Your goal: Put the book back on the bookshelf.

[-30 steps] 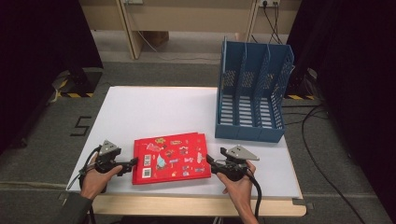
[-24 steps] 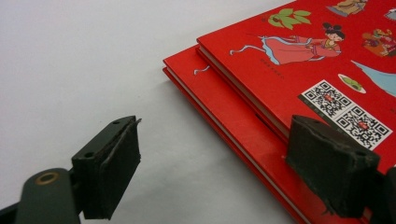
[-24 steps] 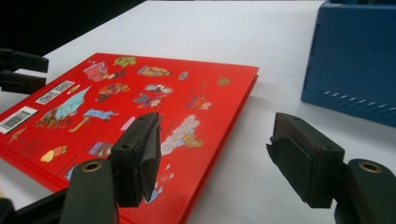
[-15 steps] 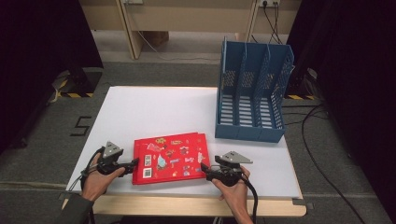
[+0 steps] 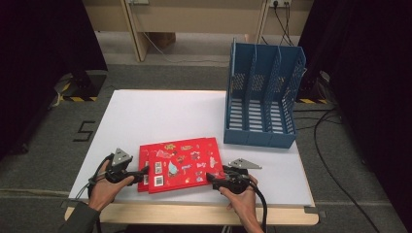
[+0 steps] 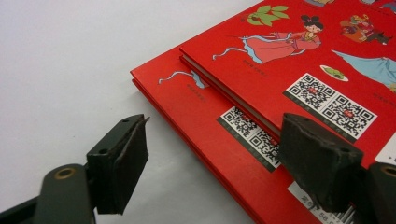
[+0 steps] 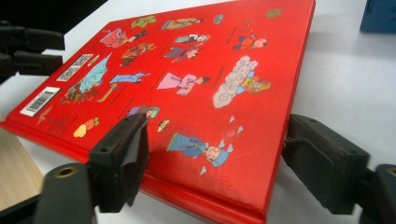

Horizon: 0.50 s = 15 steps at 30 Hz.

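Two red picture books lie stacked and offset near the table's front edge, the top book over the lower book. My left gripper is at their left edge. Its jaws have just been closing and straddle the lower book's edge, one pad over the table and one over the cover, not pressing. My right gripper is at the top book's near right corner. Its jaws have just been opening, with the corner between them and a gap at the right pad.
A blue mesh file rack with several upright slots stands at the table's back right. The white table stretches behind the books. Its wooden front edge runs just below the books. The left gripper shows far off in the right gripper view.
The right hand has shifted slightly left and toward the front edge, closer to the book's corner. The left hand has barely moved.
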Each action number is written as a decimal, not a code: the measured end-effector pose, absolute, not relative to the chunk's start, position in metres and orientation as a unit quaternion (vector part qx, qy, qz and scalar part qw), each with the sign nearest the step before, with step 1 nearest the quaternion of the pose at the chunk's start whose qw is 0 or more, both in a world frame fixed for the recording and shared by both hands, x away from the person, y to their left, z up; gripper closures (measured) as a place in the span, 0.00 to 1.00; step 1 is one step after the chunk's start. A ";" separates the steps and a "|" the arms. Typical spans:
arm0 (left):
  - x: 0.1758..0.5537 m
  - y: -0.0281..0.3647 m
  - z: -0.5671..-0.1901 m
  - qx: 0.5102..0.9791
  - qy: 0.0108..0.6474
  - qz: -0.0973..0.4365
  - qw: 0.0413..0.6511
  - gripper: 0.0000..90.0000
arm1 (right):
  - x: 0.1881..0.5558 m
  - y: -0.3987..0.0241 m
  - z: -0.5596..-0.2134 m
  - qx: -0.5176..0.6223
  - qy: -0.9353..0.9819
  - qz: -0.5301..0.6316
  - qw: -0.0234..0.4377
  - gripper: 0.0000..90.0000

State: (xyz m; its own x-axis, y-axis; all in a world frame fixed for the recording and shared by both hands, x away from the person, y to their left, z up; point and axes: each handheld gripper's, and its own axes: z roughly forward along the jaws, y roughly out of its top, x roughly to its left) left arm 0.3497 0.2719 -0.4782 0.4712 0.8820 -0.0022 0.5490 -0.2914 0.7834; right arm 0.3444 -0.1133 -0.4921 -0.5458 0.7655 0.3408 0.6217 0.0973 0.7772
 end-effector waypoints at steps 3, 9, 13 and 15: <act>0.348 0.270 -0.478 0.773 0.462 0.223 0.373 0.29 | 0.345 -0.114 -0.493 0.481 0.731 0.481 0.063 0.24; 0.348 0.268 -0.479 0.774 0.463 0.222 0.370 0.29 | 0.346 -0.114 -0.495 0.495 0.723 0.481 0.041 0.23; 0.347 0.267 -0.479 0.773 0.463 0.223 0.371 0.29 | 0.344 -0.113 -0.494 0.509 0.710 0.485 0.041 0.25; 0.347 0.266 -0.479 0.773 0.463 0.222 0.371 0.29 | 0.346 -0.115 -0.494 0.509 0.711 0.484 0.038 0.27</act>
